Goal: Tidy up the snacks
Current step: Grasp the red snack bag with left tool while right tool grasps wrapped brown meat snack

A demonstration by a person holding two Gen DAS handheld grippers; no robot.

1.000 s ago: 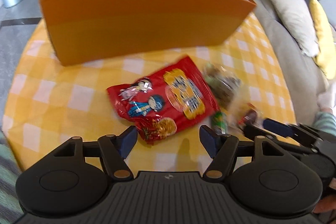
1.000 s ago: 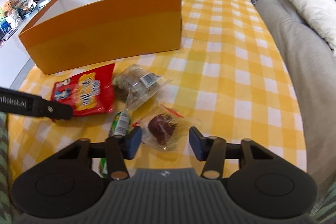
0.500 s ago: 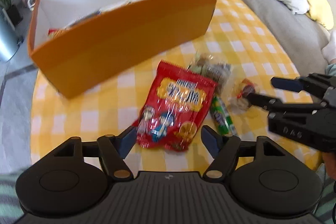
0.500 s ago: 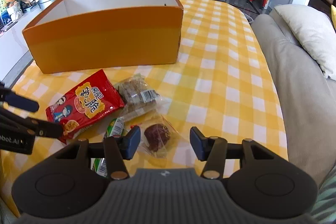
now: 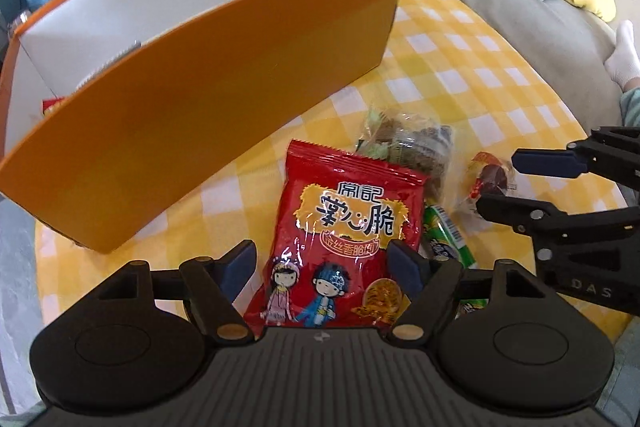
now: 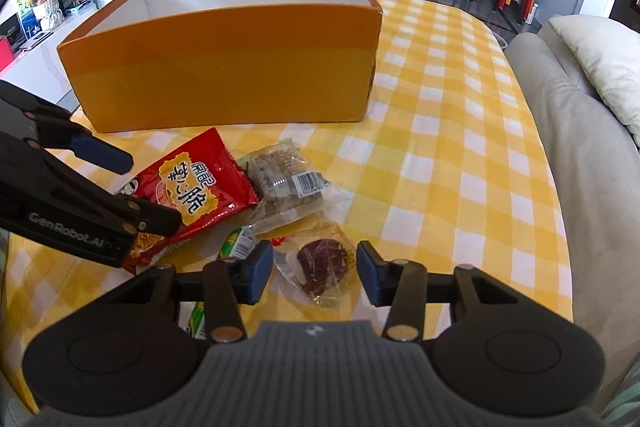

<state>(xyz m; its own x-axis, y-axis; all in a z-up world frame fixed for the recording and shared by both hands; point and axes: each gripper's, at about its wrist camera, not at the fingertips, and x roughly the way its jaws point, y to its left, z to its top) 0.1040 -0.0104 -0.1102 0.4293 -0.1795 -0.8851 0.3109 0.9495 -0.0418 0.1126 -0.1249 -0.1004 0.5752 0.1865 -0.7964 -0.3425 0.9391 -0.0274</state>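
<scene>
A red snack bag (image 5: pixel 344 239) lies on the checked tablecloth, its lower half between the open fingers of my left gripper (image 5: pixel 324 263). The bag also shows in the right wrist view (image 6: pixel 188 191). My right gripper (image 6: pixel 316 271) is open around a small clear packet with a dark red sweet (image 6: pixel 320 263), also seen from the left wrist (image 5: pixel 490 179). A clear bag of brown biscuits (image 6: pixel 284 179) and a green stick pack (image 6: pixel 236 247) lie between them. An orange box (image 6: pixel 224 79) with a white inside stands behind the snacks.
The yellow-and-white checked table (image 6: pixel 460 147) stretches to the right of the box. A grey sofa with a cream pillow (image 6: pixel 600 59) borders the table's right edge. A red item (image 5: pixel 50 105) shows inside the box at its left end.
My left gripper has moved forward and down so the red bag now sits between its fingers. My right gripper has closed in on the dark red sweet packet. Both stay open.
</scene>
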